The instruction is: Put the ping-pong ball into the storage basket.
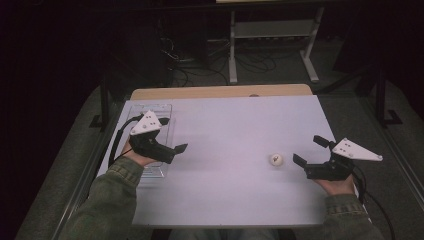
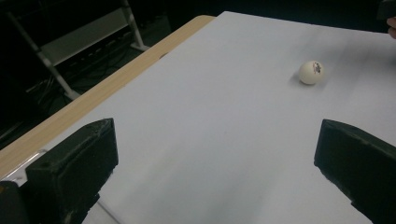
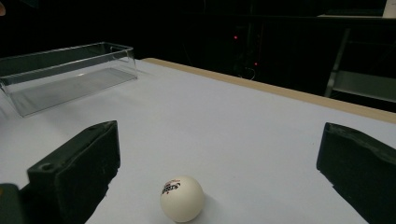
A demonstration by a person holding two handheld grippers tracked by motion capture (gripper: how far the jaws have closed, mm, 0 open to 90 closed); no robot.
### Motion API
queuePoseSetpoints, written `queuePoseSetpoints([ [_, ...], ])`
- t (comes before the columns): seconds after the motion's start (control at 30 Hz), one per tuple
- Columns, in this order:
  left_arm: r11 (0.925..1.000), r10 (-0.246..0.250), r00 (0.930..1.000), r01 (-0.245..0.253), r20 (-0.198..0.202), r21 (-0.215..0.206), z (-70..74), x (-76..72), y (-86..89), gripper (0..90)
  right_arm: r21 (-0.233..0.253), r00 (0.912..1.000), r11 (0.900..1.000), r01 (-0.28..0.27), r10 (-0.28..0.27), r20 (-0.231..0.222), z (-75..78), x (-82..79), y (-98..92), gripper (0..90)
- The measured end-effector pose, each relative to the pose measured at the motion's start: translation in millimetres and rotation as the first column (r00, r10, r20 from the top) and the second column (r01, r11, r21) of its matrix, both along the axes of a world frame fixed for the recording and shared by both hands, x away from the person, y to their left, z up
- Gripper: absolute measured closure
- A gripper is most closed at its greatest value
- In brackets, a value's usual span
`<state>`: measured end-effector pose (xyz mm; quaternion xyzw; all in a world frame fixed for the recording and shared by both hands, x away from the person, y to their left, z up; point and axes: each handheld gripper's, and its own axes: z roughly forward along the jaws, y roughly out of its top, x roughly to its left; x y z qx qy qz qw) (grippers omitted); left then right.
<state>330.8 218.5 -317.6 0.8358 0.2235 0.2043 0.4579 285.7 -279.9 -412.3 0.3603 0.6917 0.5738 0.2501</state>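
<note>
Ball pick-up, approach stage. Nearest us, the right gripper hovers just right of the ball, its jaws spread wide and holding nothing; in the right gripper view the ball sits low between the two jaws, a little nearer the left-hand one, resting on the white table. We judge the step in hand to be closing on the ball. To do it well, we would centre the ball between the jaws, bring them down to its widest girth, and close slowly: a light, round ball is likely to roll or squirt out if one jaw touches first. Farther left of the ball, well apart from it, the left gripper is likewise wide open and empty. Beyond and left of the ball lies a clear tray, a probable destination.
</note>
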Motion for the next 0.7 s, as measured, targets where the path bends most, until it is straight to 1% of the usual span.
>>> queuePoseSetpoints([
  [0.17, 0.9995, -0.028, 0.9996, 0.028, 0.001, 0.013, 3.5, 3.8, -11.0, 0.0, 0.002, 1.0000, 1.000, -0.001, 0.001, 0.001, 0.0, 0.2, -0.2, 0.0],
  [0.2, 0.9994, -0.034, 0.9994, 0.034, 0.000, 0.011, 4.2, 4.5, -13.2, 0.0, 0.002, 1.0000, 1.000, -0.001, 0.001, 0.002, 0.0, 0.2, -0.2, 0.0],
  [0.3, 0.9985, -0.049, 0.9988, 0.049, -0.004, 0.023, 5.7, 6.7, -19.1, 0.0, 0.002, 1.0000, 1.000, -0.002, 0.002, -0.003, -0.3, 0.4, 0.1, 0.0],
  [0.47, 0.9967, -0.072, 0.9974, 0.072, -0.010, 0.037, 7.3, 10.3, -27.4, 0.0, -0.001, 1.0000, 1.000, -0.007, 0.007, -0.001, -0.5, 0.8, 0.6, 0.0],
  [0.6, 0.9956, -0.083, 0.9964, 0.084, -0.015, 0.041, 7.2, 12.9, -32.4, 0.0, -0.001, 1.0000, 1.000, -0.008, 0.008, -0.001, -0.6, 1.0, 0.6, 0.0],
  [0.7, 0.9941, -0.093, 0.9955, 0.094, -0.018, 0.054, 6.5, 14.4, -37.0, 0.0, -0.002, 1.0000, 1.000, -0.008, 0.008, -0.002, -0.7, 1.1, 0.9, 0.0],
])
